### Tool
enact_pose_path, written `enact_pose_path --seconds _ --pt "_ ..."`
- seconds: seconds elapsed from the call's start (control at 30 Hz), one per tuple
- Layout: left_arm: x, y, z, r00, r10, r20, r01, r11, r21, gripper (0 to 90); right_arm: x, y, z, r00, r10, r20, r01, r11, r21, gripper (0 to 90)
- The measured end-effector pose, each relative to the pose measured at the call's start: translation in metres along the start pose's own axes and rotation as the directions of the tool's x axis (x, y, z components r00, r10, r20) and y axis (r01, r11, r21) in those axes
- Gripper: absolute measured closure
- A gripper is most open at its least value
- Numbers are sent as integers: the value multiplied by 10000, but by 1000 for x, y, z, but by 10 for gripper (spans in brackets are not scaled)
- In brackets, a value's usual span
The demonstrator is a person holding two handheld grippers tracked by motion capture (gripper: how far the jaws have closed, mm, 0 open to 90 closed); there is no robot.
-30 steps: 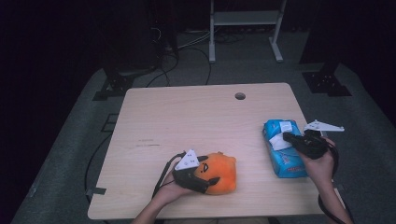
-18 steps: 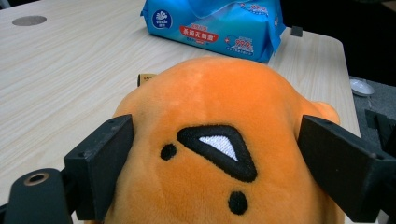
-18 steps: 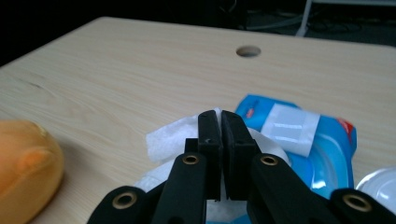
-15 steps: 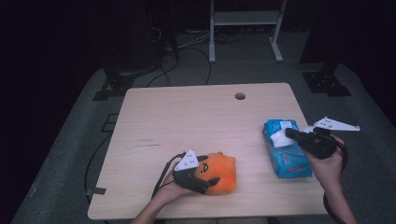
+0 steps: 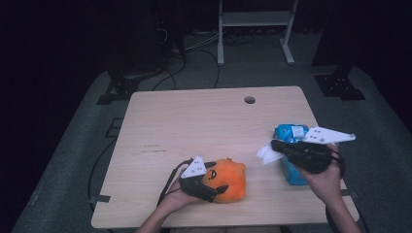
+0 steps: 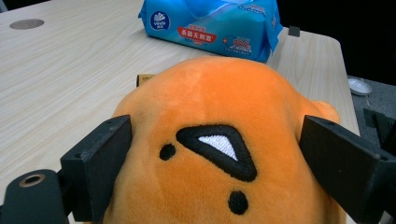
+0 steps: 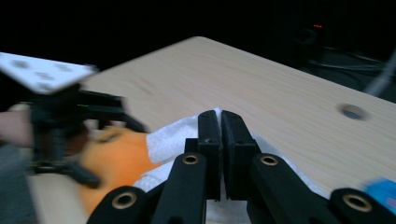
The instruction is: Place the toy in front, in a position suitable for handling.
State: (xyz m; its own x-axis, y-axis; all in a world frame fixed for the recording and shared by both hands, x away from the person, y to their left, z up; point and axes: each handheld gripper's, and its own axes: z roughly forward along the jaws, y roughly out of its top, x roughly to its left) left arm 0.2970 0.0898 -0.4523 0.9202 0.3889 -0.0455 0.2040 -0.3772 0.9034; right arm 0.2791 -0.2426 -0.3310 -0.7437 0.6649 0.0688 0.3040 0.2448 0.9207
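An orange plush toy [image 5: 232, 178] with a stitched face [image 6: 219, 121] lies near the table's front edge. My left gripper [image 5: 217, 182] grips it from the left, and both black pads [image 6: 100, 154] press its sides. These jaws have just been opening slightly with the toy still between them. My right gripper [image 5: 273, 145] is shut on a white tissue [image 5: 265, 154], pinched between its jaws [image 7: 221, 116] above the table, left of the blue tissue pack [image 5: 290, 132]. The pack [image 6: 210, 23] lies flat at the right side.
The wooden table [image 5: 194, 121] has a cable hole [image 5: 249, 100] near its far edge. Behind it stand a metal frame [image 5: 252, 19] and dark equipment, with cables on the grey floor. The table's right edge runs just beyond the pack.
My right gripper has swung left off the tissue pack with the white tissue in it, so the tissue now hangs beside the pack. The left hand and toy have not moved.
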Motion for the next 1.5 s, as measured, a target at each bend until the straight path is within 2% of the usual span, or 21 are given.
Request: enact_pose_path --seconds 0.03,0.1,0.13,0.17,0.23,0.37,0.4,0.47,0.6,0.67,0.77,0.8,0.83,0.93,1.0,1.07,1.2,1.23,1.33,1.4,1.5 --pt "0 0 0 10000 -37 2 37 10000 -12 106 17 5 7 9981 -312 -531 314 9995 34 865" --pt "0 0 1 10000 -18 -2 18 10000 -27 106 31 9 13 9935 -477 -1035 487 9988 73 865" --pt "0 0 1 10000 -18 -2 18 10000 -27 106 31 9 13 9935 -477 -1035 487 9988 73 865" --pt "0 0 1 10000 15 -16 -15 10000 -38 106 45 12 19 9837 -520 -1722 527 9986 -10 864" --pt "0 -1 1 10000 29 -22 -29 10000 -53 105 54 15 22 9732 -436 -2256 421 9990 -117 864" --pt "0 -1 2 10000 32 -30 -33 10000 -79 104 61 15 29 9425 94 -3341 -181 9996 -228 864" --pt "0 -1 2 10000 32 -30 -33 10000 -79 104 61 15 29 9425 94 -3341 -181 9996 -228 864" --pt "0 -1 2 10000 49 -37 -49 9999 -88 103 62 13 36 9237 428 -3808 -502 9987 -97 864" --pt "-1 -1 2 10000 56 -47 -56 9999 -96 102 60 6 45 9237 550 -3792 -518 9985 185 863" --pt "-1 -1 2 10000 40 -47 -41 9999 -119 102 51 -3 56 9381 749 -3382 -601 9967 541 860" --pt "-1 -1 2 10000 44 -48 -45 9999 -109 101 41 -16 66 9503 1009 -2946 -756 9925 961 860" --pt "-1 -1 2 10000 44 -48 -45 9999 -109 101 41 -16 66 9503 1009 -2946 -756 9925 961 860" --pt "-1 -1 2 10000 78 -51 -79 9999 -85 101 39 -26 73 9693 557 -2397 -258 9917 1263 856" --pt "-1 -1 2 10000 46 -42 -46 9999 -91 101 46 -38 81 9793 -76 -2022 428 9845 1701 848" --pt "-2 -1 2 9999 96 -59 -96 9999 -55 100 48 -40 82 9790 -164 -2034 530 9830 1760 836" --pt "-2 -1 1 9998 168 -75 -168 9999 25 99 56 -42 85 9723 -740 -2216 1145 9777 1759 779" --pt "-3 1 1 9997 220 -70 -218 9995 210 99 59 -42 87 9634 -1137 -2428 1593 9712 1772 722" --pt "-3 3 0 9992 404 15 -405 9979 497 99 60 -44 88 9546 -1435 -2609 1936 9648 1777 688" --pt "-1 8 -5 9979 534 371 -568 9936 981 98 63 -47 90 9442 -1896 -2694 2435 9525 1828 651" --pt "0 10 -8 9972 532 531 -587 9924 1082 98 64 -48 91 9428 -1968 -2692 2506 9507 1827 645" --pt "8 14 -23 9928 412 1126 -556 9902 1283 98 68 -52 94 9363 -2291 -2662 2823 9418 1824 640"
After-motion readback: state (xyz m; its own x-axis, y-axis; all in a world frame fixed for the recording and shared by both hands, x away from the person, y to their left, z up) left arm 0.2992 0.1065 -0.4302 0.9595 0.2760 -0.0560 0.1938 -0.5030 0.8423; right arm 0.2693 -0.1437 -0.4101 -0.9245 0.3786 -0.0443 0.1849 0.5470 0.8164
